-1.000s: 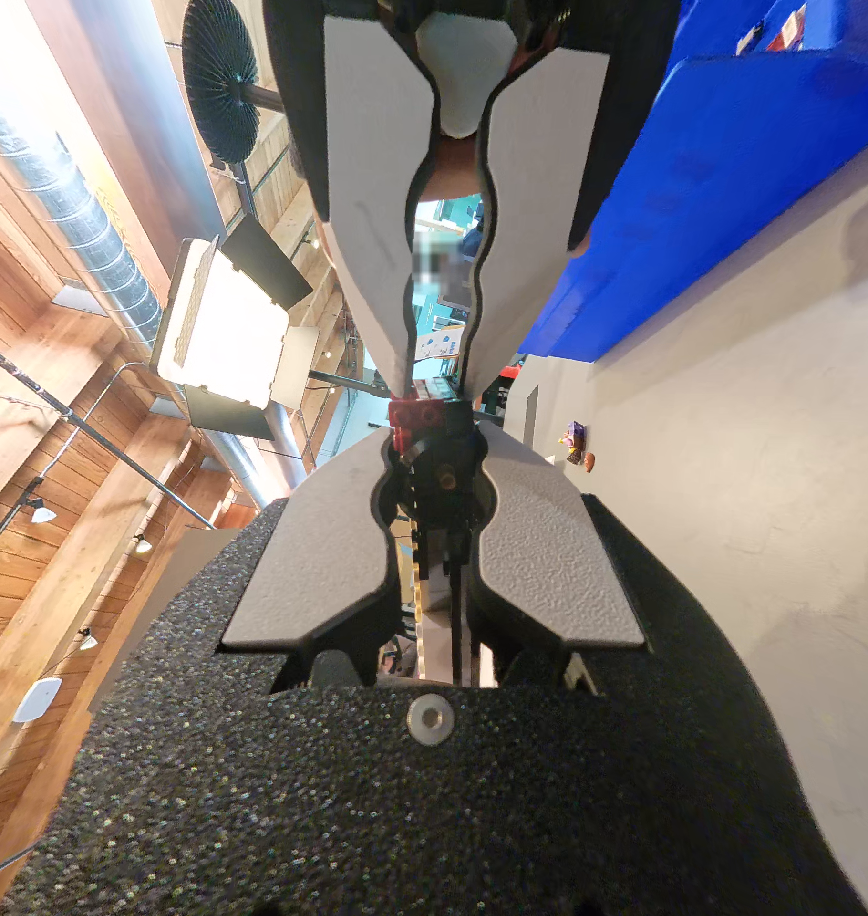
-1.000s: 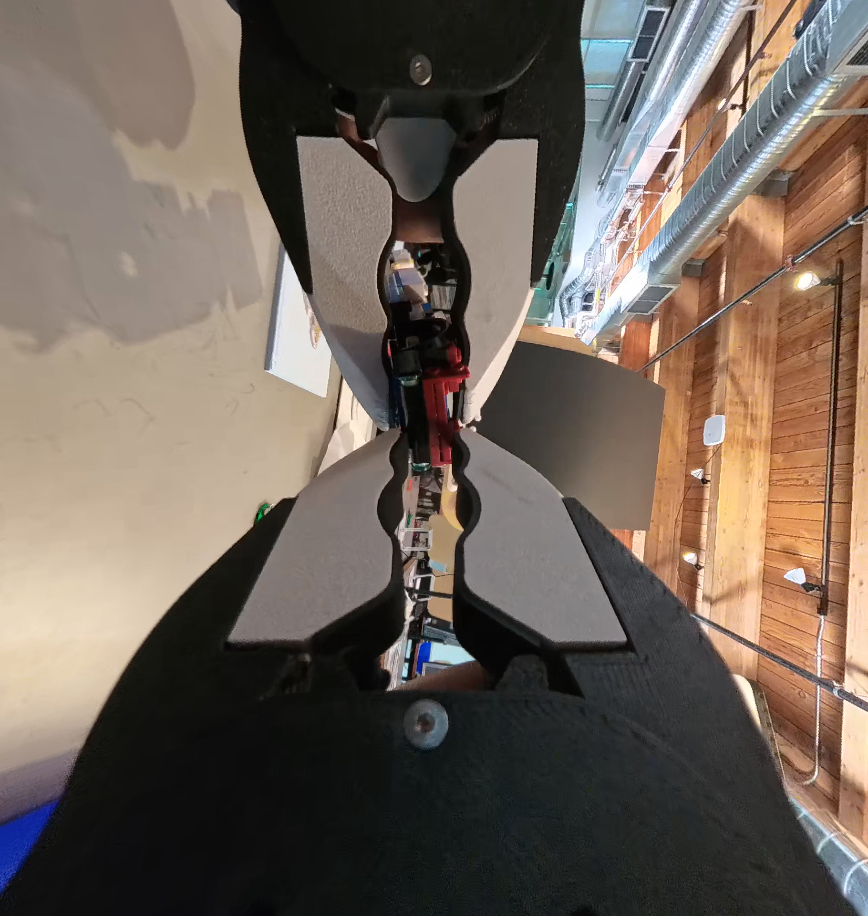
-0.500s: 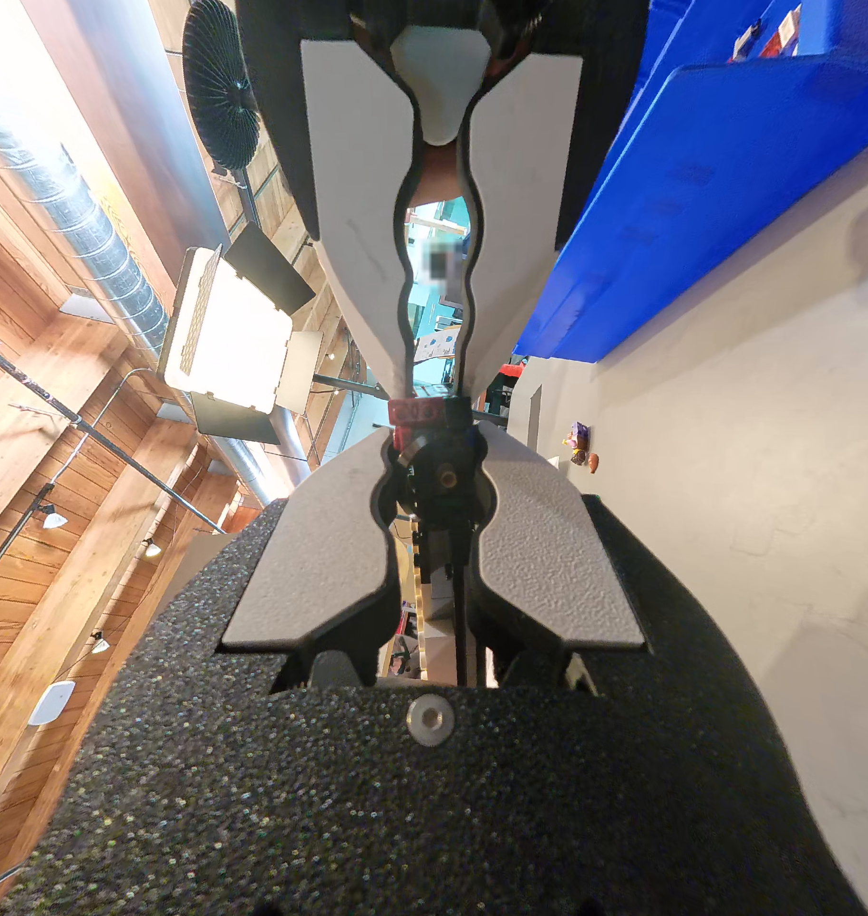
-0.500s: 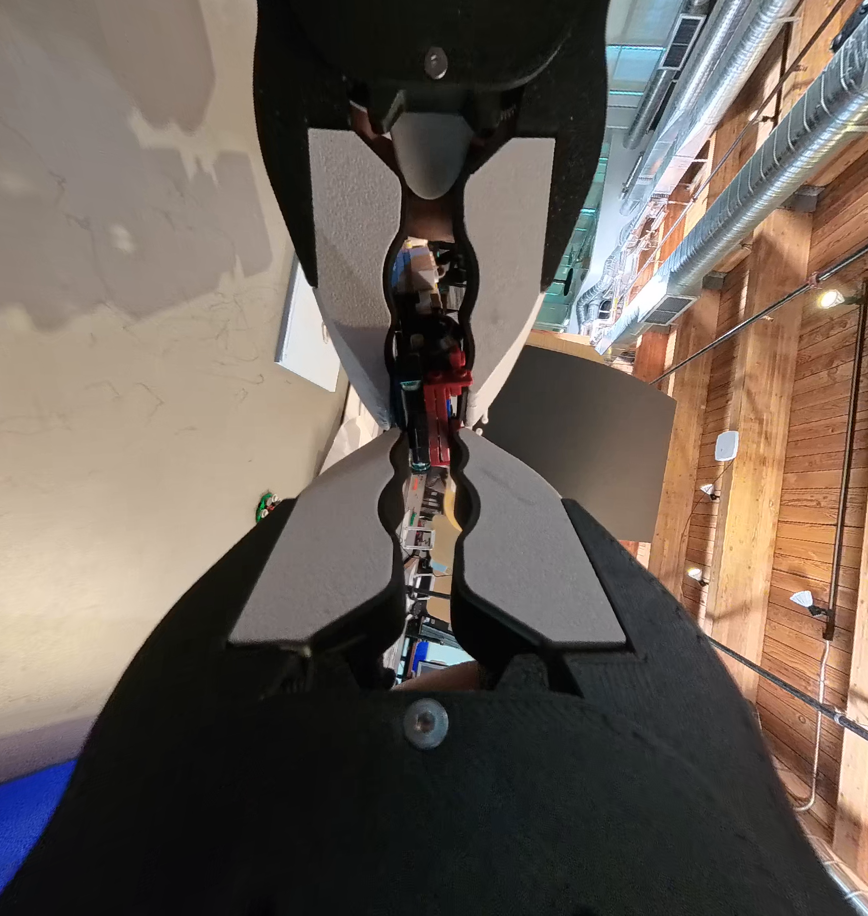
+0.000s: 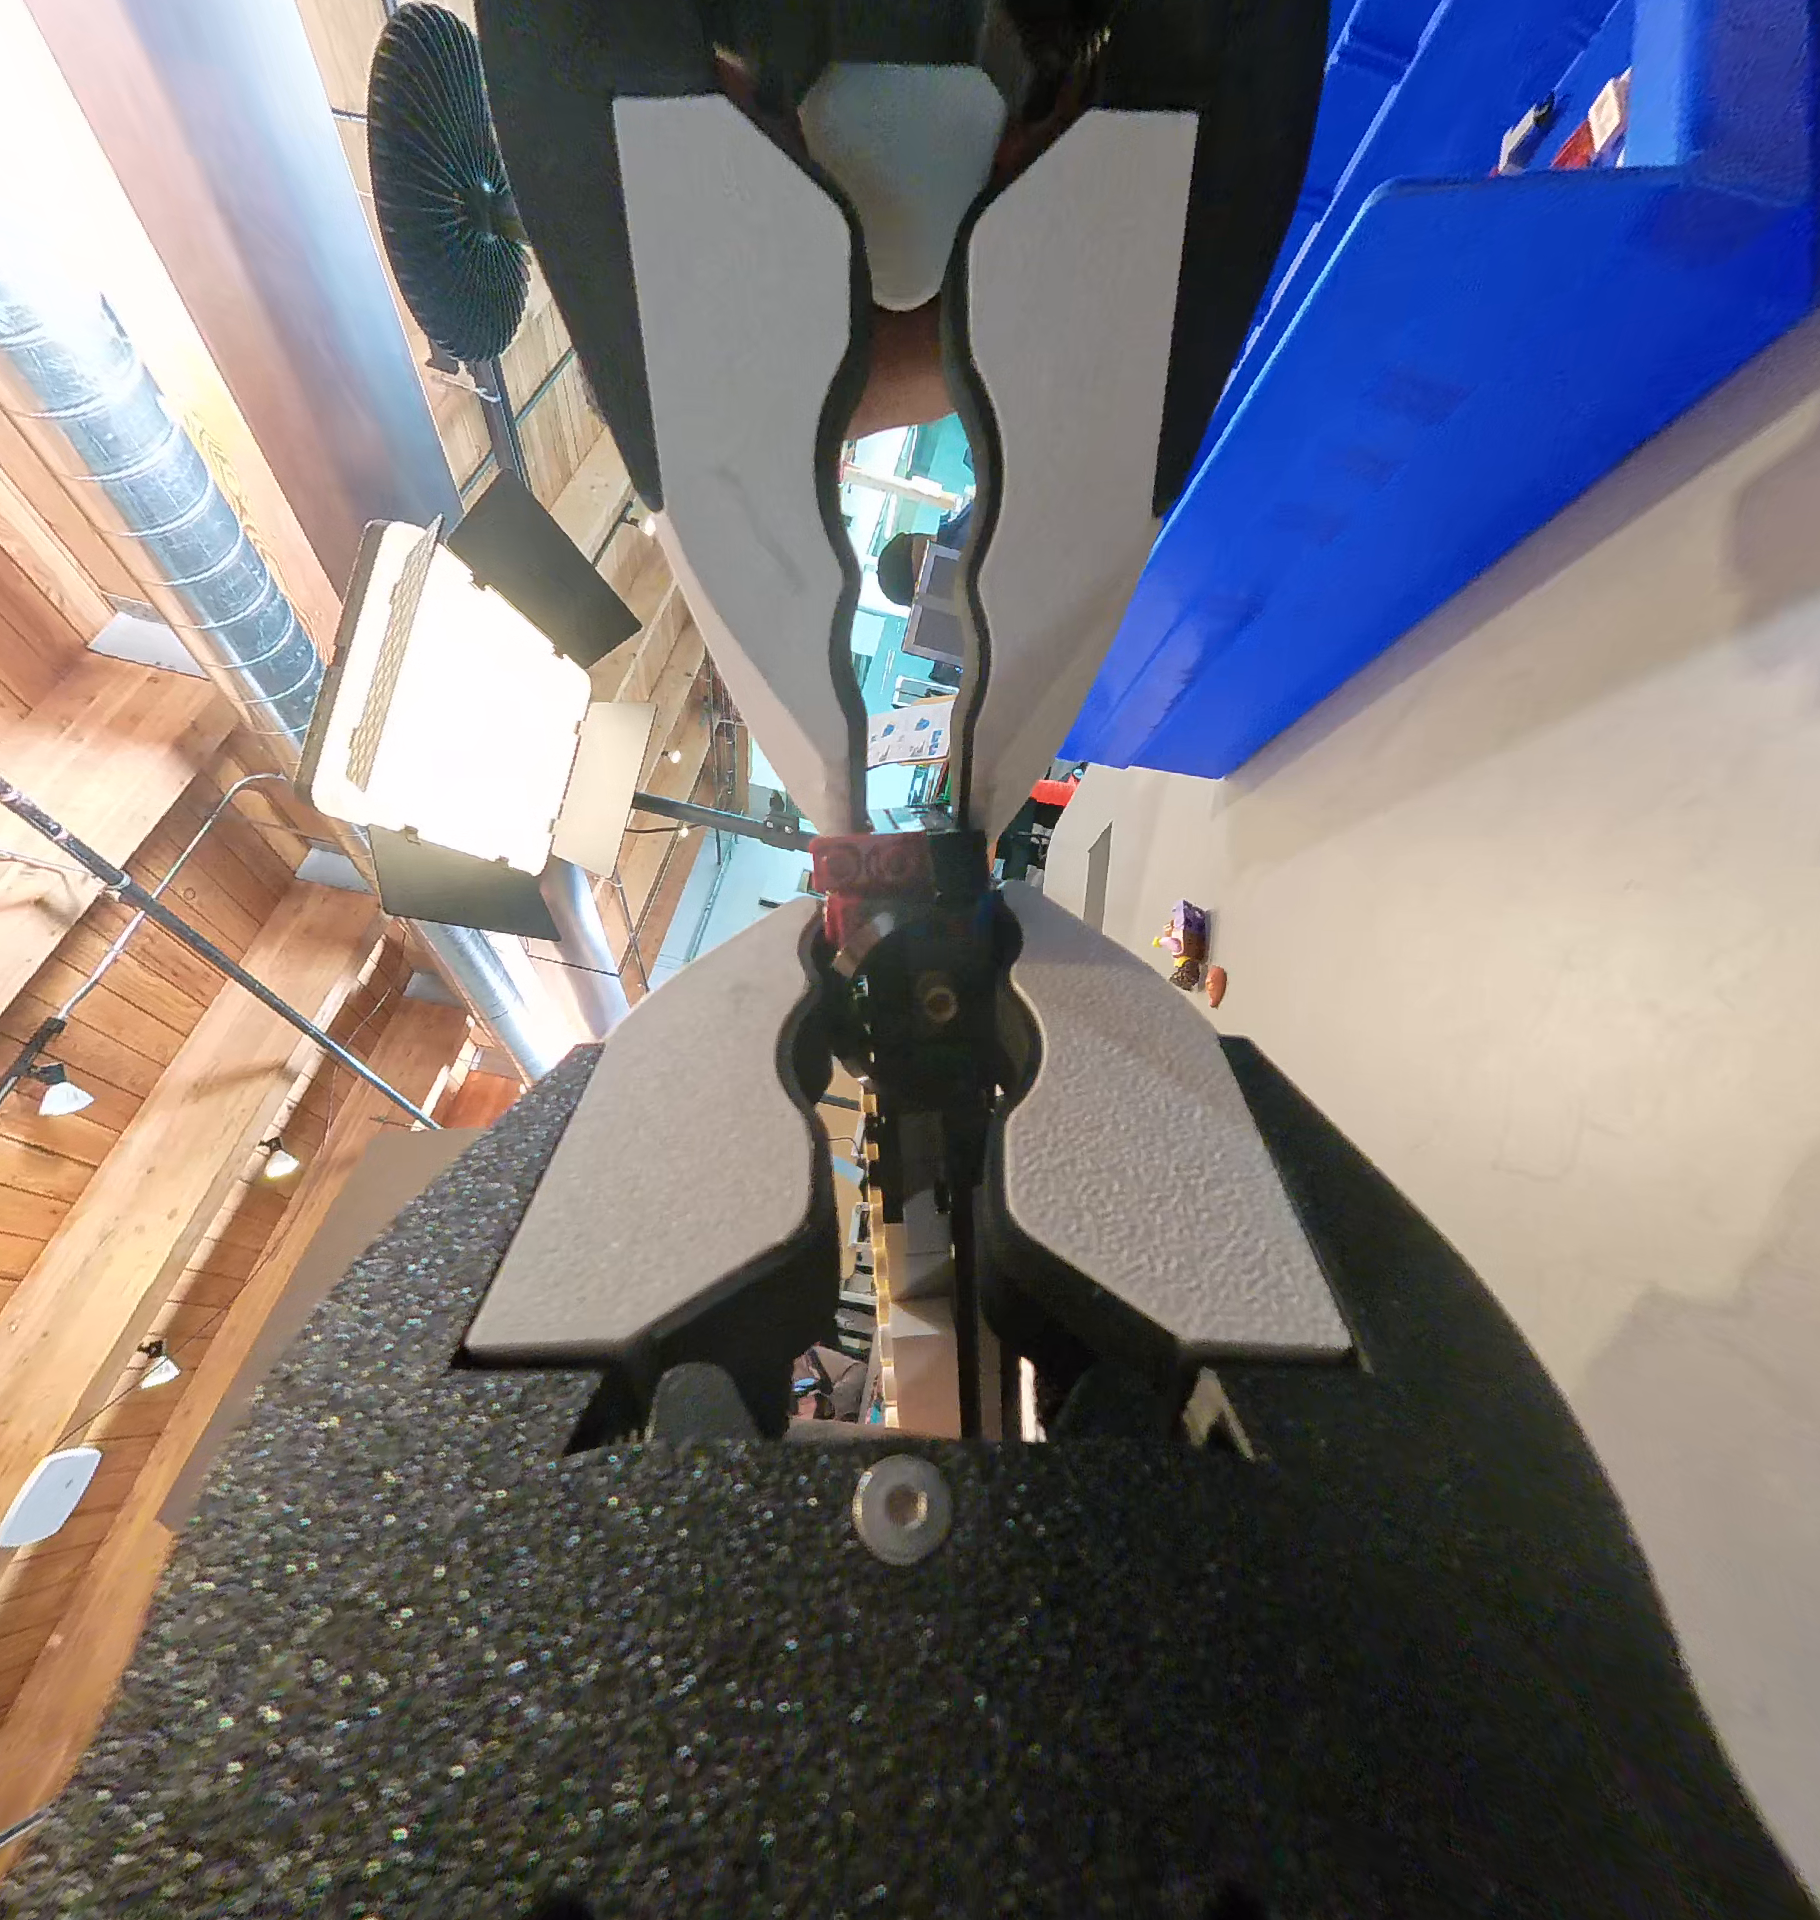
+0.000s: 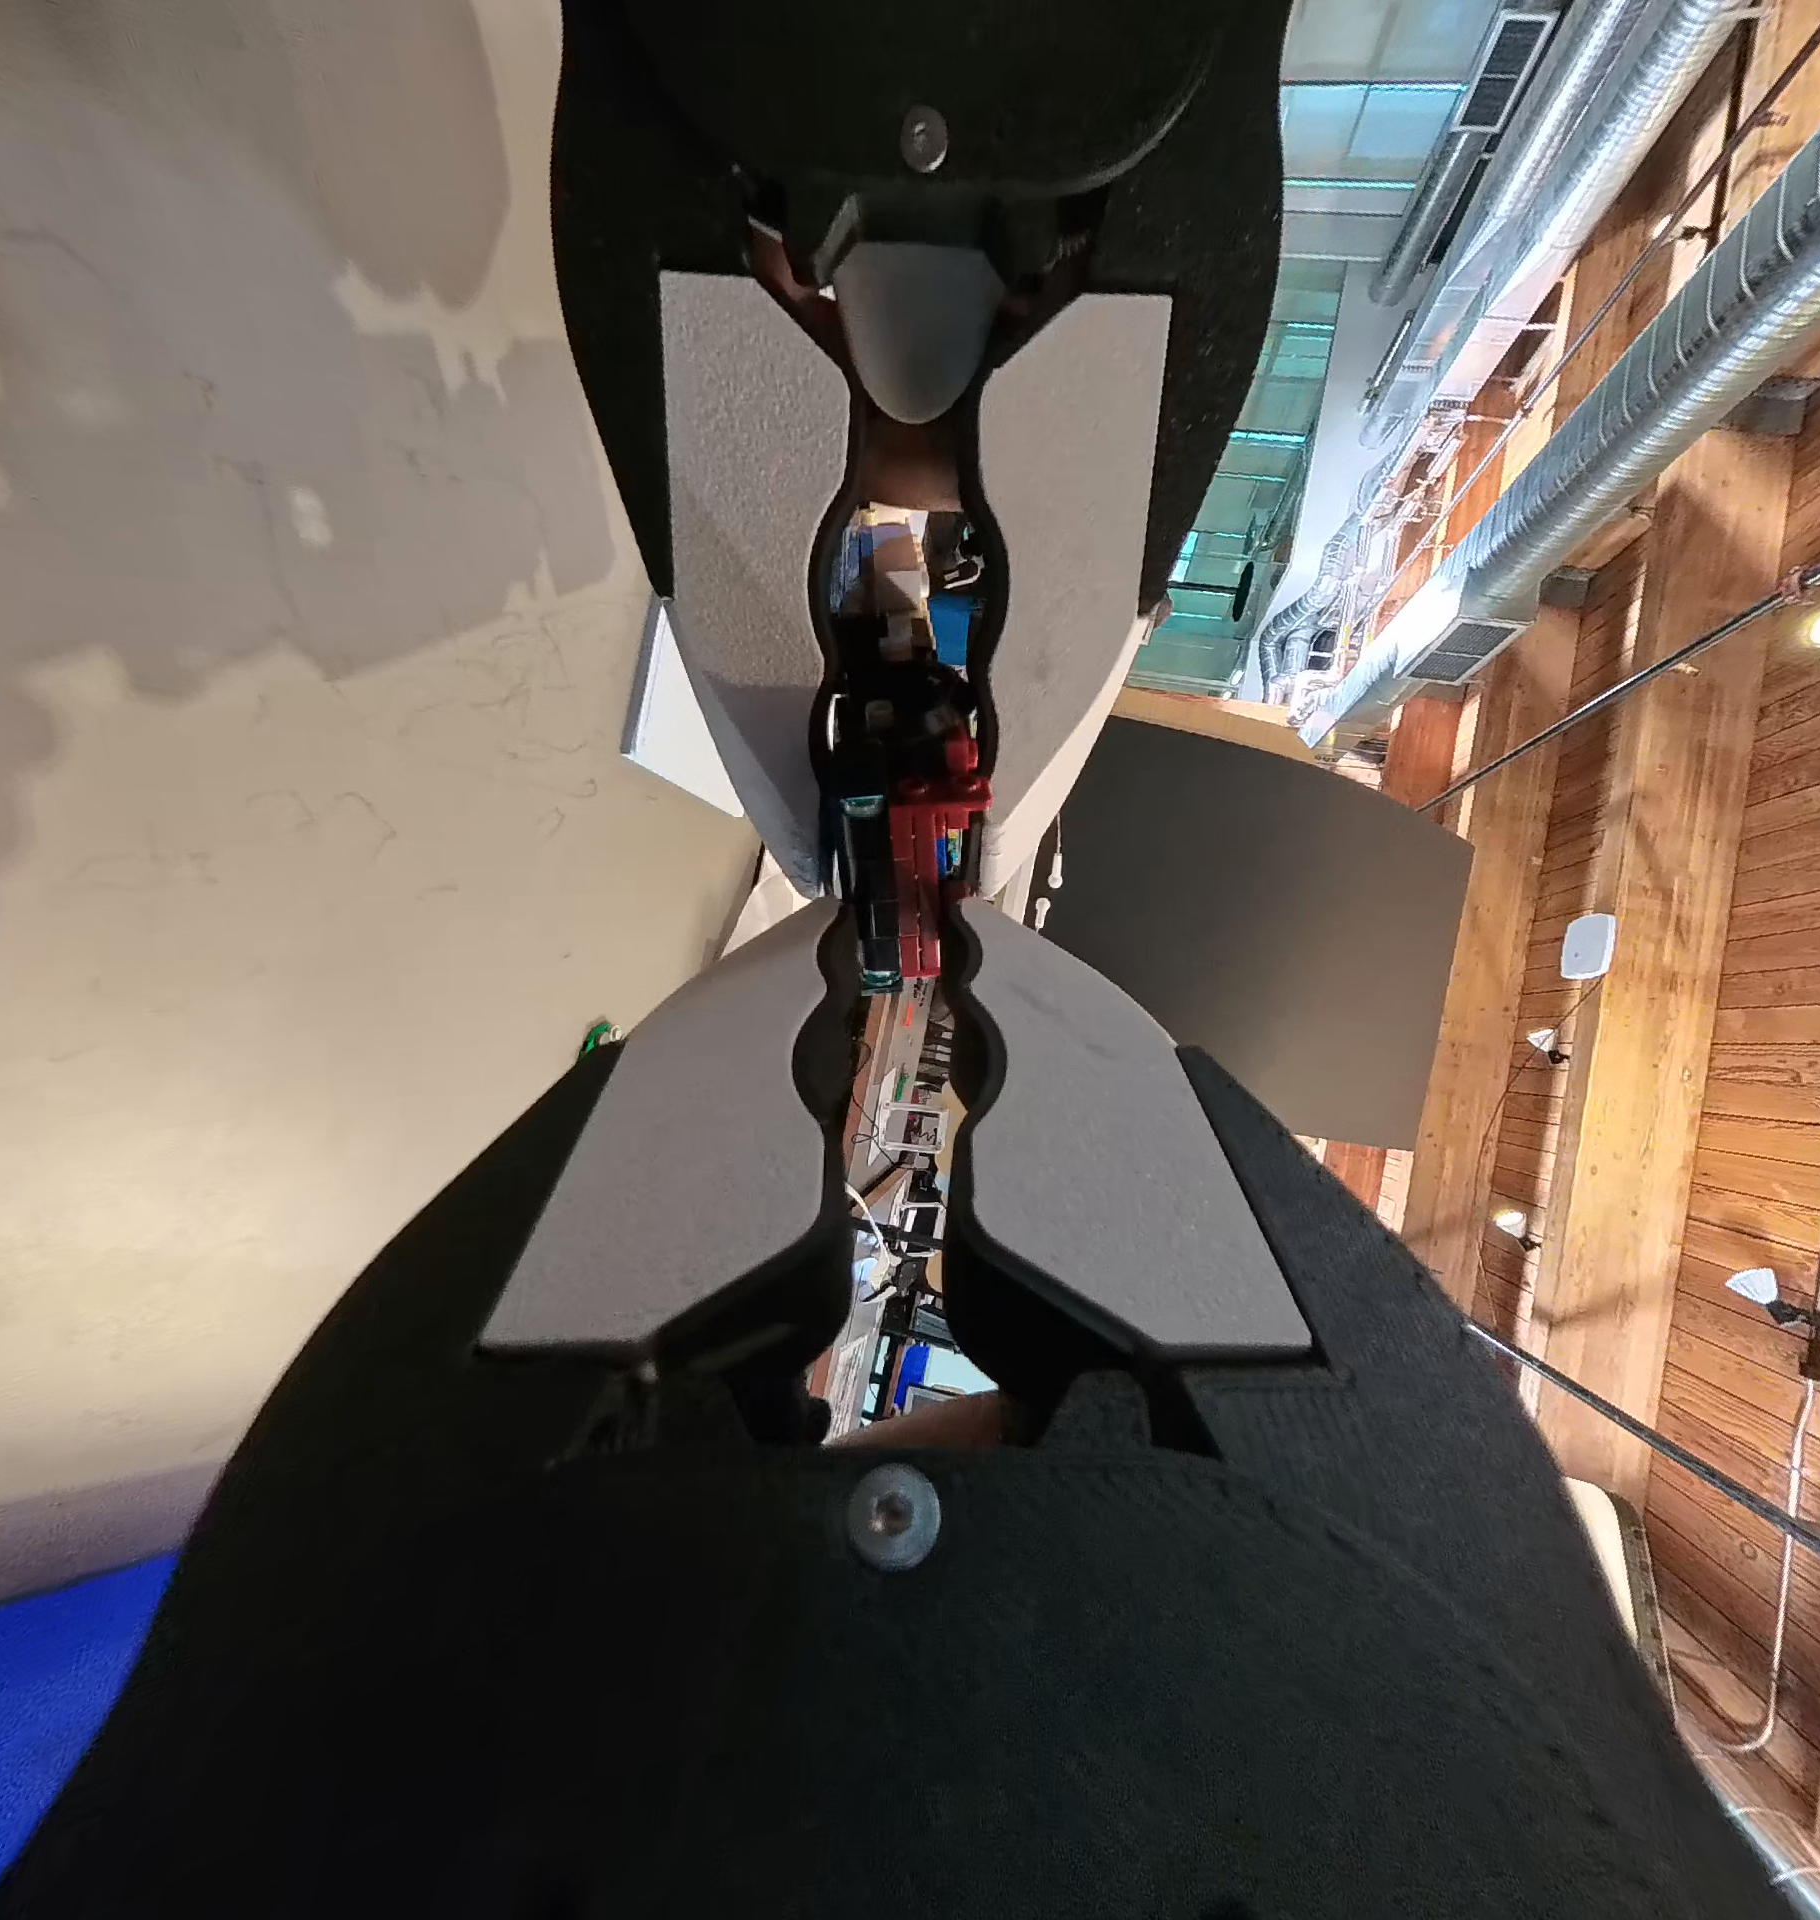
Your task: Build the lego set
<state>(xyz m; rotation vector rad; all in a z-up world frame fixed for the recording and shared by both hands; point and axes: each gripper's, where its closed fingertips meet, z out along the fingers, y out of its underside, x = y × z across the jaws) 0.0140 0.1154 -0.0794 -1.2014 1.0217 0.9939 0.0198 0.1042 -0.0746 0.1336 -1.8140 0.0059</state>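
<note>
Two claws meet tip to tip, both pinching one red-and-black brick model (image 5: 890,868) held above the worktop (image 5: 1508,1039). We see our left claw (image 5: 901,914) clamped on its black end and our right claw (image 6: 901,935) clamped on its red-and-black side.

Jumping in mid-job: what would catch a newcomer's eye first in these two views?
The two grippers meeting tip to tip on a red and black brick assembly: the right gripper clamps one end, the left gripper the other. Next, the bright studio light panel at left and the blue bins upper right.
</note>
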